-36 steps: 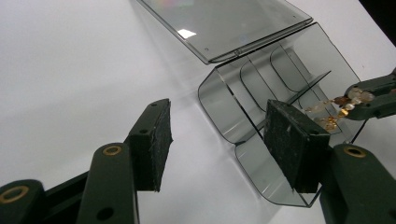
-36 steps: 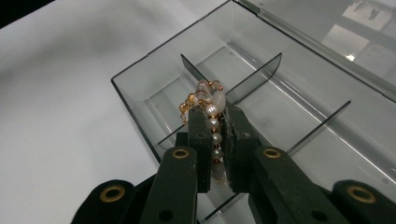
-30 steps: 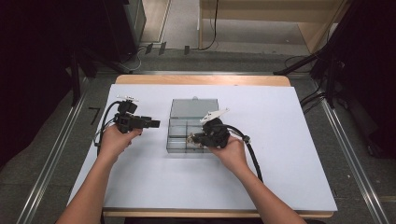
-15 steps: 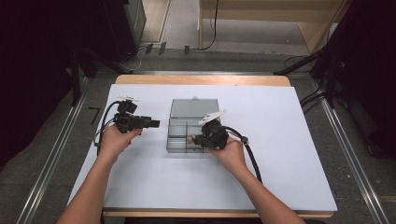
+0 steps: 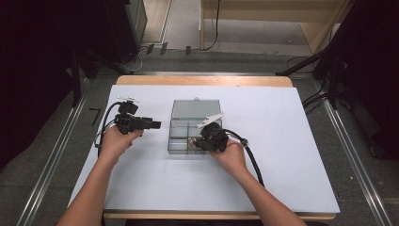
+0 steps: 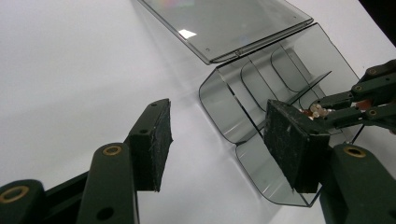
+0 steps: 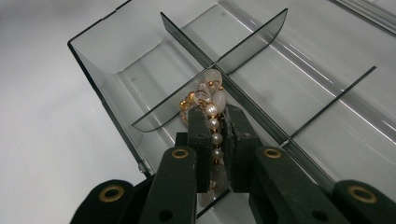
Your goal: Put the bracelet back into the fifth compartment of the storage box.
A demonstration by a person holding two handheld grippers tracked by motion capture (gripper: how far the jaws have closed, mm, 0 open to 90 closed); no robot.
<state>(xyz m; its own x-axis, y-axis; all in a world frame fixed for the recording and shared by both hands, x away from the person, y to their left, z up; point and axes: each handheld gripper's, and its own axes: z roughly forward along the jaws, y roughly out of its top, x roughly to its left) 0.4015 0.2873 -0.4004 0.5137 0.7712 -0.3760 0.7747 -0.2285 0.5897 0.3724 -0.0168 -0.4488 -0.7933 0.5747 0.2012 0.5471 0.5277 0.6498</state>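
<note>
Right gripper point(image 7: 215, 140) clamped the beads point(image 7: 208, 100) over the near compartment of the box point(image 5: 180, 147), at table centre. Left gripper point(image 6: 219, 140) hung at the box's nine o'clock, jaws wide, holding nothing.

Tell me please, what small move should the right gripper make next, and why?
Probably open its jaws a little. The right gripper is shut on the bracelet, and the beads already hang inside a compartment of the open box, next to a divider. The left gripper is open beside the box, so nothing blocks the release.
</note>
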